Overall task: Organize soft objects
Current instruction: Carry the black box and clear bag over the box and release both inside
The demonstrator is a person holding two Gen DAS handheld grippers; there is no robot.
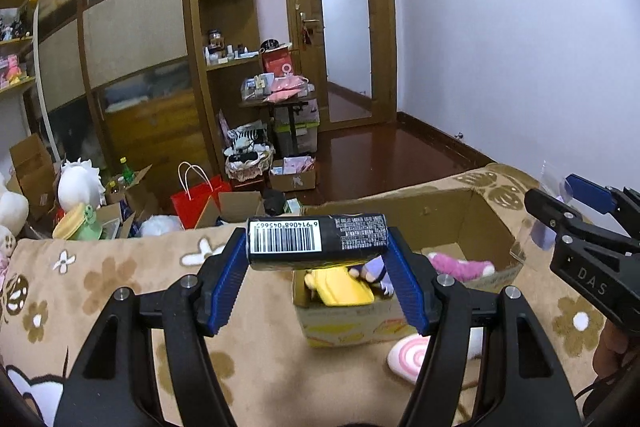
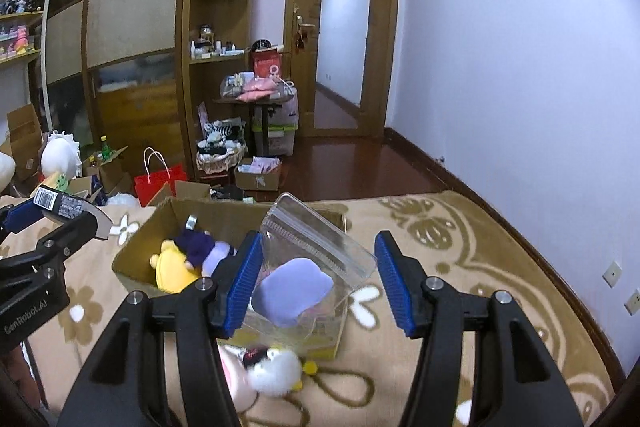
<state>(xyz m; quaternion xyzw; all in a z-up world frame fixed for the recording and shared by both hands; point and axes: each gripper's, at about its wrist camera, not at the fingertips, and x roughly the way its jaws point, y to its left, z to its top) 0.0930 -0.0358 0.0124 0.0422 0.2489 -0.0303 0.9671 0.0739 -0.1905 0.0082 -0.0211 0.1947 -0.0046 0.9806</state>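
Observation:
My left gripper (image 1: 318, 263) is shut on a black pack with a barcode (image 1: 316, 241), held above the near edge of an open cardboard box (image 1: 452, 203) on the bed. The box holds a yellow plush (image 1: 340, 287), a purple-haired doll (image 2: 200, 243) and a pink plush (image 1: 460, 267). My right gripper (image 2: 316, 275) has its jaws wide apart; a clear zip bag with a lilac pad (image 2: 304, 279) sits between them, leaning on the left finger (image 2: 244, 279), over the box's right side. A pink swirl plush (image 1: 408, 357) and a white fluffy keychain (image 2: 276, 367) lie in front of the box.
The bed has a tan flowered blanket (image 1: 120, 287). Beyond its far edge are a red paper bag (image 1: 200, 197), cardboard boxes and plush toys on the floor (image 1: 80, 183). A wardrobe, corner shelves, a cluttered small table (image 1: 280, 95) and a door stand behind.

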